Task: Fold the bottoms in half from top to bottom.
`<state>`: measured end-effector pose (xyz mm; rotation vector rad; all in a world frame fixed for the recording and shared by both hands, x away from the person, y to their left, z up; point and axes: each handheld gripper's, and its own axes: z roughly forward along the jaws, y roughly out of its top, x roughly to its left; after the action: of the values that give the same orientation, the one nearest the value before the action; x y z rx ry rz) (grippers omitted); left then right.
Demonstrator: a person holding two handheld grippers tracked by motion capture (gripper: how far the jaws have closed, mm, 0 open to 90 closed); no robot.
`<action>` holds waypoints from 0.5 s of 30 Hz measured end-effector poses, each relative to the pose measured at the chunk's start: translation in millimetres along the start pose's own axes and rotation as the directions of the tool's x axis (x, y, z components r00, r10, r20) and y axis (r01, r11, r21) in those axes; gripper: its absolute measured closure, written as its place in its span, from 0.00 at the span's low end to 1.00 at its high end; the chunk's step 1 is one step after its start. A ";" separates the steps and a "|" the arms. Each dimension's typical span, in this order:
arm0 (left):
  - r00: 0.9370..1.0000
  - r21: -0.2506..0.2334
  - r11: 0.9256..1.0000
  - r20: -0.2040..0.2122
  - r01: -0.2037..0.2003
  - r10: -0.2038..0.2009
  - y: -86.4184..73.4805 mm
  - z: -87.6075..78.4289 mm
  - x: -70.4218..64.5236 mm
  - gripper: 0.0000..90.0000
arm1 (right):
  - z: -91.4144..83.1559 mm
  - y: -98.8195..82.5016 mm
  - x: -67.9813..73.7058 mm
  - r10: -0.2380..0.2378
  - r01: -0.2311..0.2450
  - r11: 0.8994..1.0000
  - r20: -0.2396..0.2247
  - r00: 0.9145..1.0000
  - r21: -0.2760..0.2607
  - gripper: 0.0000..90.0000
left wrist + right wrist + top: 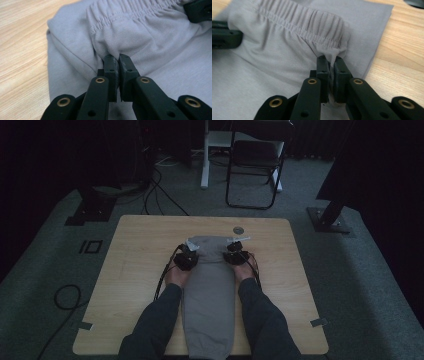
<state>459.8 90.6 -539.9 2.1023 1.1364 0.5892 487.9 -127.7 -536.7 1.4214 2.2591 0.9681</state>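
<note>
On the pale wooden table (135,270), a grey pair of soft jersey trousers (210,290) lies lengthwise down the middle, its gathered elastic waistband (130,12) at the far end, just short of a small round metal disc (238,230). The left gripper (116,60) pinches a fold of cloth at the waistband's left corner, jaws pressed together on it; the right gripper (329,61) pinches the right corner likewise. Beyond the table, a dark folding chair (255,165) stands on grey carpet in a dim room.

Grey trousers (209,285) (plain), light woodgrain table (135,270).
</note>
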 end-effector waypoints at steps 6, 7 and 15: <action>1.000 -0.095 0.995 -0.004 -0.022 0.021 12.7 -31.6 2.0 0.96 | -21.0 2.8 1.5 -0.049 0.049 0.997 0.004 0.999 -0.062 0.96; 0.999 -0.135 0.990 -0.003 -0.045 0.045 21.0 -48.2 0.9 0.96 | -43.1 8.1 4.3 -0.091 0.091 0.988 0.009 0.996 -0.123 0.96; 0.996 -0.237 0.970 0.045 -0.059 0.071 41.6 -105.4 -4.0 0.96 | -99.8 21.8 14.0 -0.136 0.131 0.955 0.000 0.991 -0.267 0.96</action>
<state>411.7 106.6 -438.6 1.9448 0.9222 0.6604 439.2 -147.3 -447.9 1.1353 2.1093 1.1917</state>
